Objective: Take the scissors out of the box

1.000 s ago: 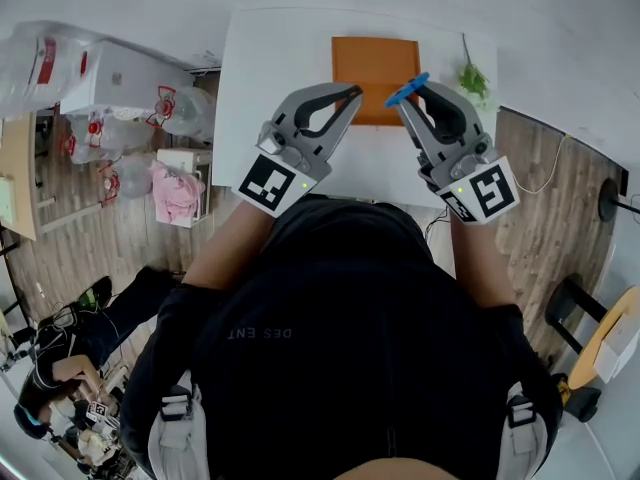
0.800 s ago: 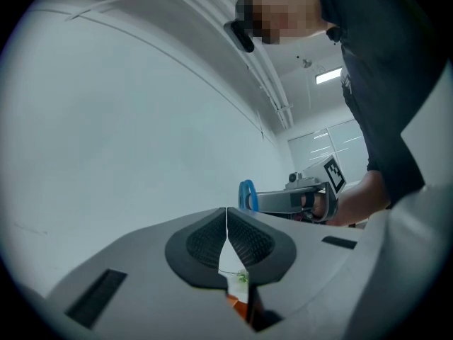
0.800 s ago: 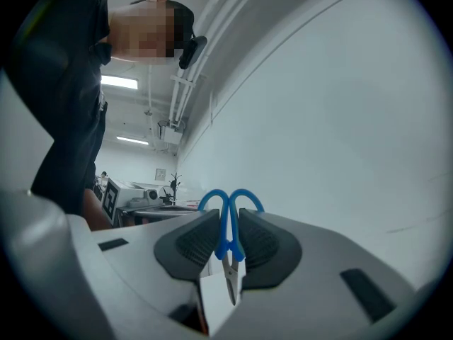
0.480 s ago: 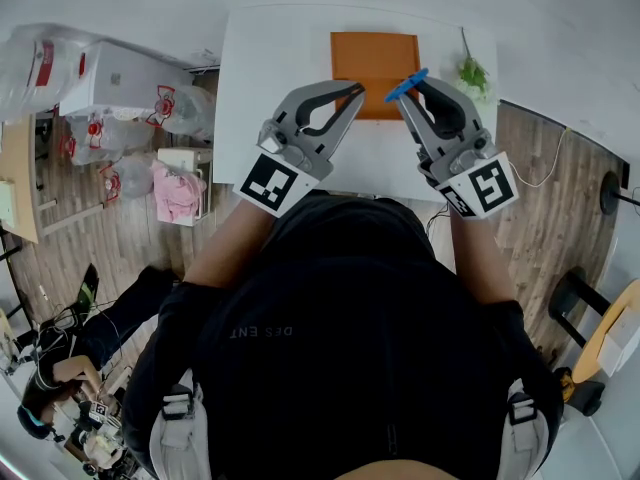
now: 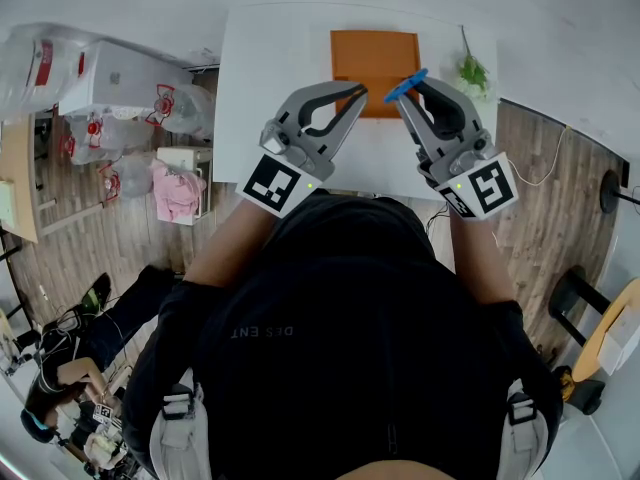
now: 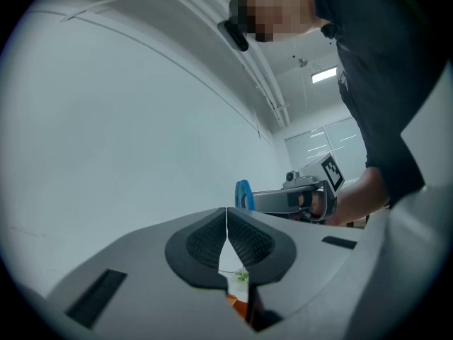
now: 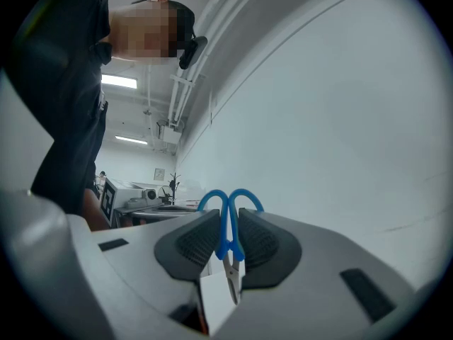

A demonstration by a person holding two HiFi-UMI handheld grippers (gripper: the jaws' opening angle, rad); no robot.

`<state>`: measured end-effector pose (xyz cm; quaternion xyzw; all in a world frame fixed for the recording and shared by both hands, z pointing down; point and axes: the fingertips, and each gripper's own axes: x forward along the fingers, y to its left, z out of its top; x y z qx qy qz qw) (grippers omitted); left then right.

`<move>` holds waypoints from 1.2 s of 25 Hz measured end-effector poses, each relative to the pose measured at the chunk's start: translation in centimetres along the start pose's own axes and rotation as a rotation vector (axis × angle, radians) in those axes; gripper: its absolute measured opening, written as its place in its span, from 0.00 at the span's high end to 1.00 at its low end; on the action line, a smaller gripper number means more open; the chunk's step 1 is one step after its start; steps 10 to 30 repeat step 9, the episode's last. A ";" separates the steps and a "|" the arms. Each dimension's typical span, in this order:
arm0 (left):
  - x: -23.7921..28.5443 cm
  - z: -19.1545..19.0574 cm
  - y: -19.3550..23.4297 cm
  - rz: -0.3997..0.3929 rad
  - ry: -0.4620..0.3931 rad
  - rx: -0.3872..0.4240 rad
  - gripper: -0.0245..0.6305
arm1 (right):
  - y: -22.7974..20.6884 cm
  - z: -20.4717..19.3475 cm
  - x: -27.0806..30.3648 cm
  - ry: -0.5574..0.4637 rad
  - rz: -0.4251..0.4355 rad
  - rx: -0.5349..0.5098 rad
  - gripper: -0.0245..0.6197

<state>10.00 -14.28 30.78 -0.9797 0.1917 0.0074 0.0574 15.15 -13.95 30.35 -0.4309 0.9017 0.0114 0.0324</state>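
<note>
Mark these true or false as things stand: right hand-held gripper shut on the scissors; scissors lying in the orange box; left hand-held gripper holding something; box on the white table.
1. The right hand-held gripper is shut on the scissors. True.
2. The scissors lie in the orange box. False: they are held up between the right jaws, blue handles sticking out past the tips.
3. The left hand-held gripper holds something. False: its jaws are together with nothing between them.
4. The box sits on the white table. True.
</note>
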 end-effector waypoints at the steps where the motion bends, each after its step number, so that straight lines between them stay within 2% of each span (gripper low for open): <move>1: 0.0 -0.1 0.0 0.000 0.002 -0.001 0.93 | 0.0 0.0 0.1 0.000 0.001 0.000 0.82; 30: -0.3 -0.3 -0.1 0.007 0.004 -0.017 0.93 | 0.0 -0.2 -0.1 0.007 -0.003 0.000 0.82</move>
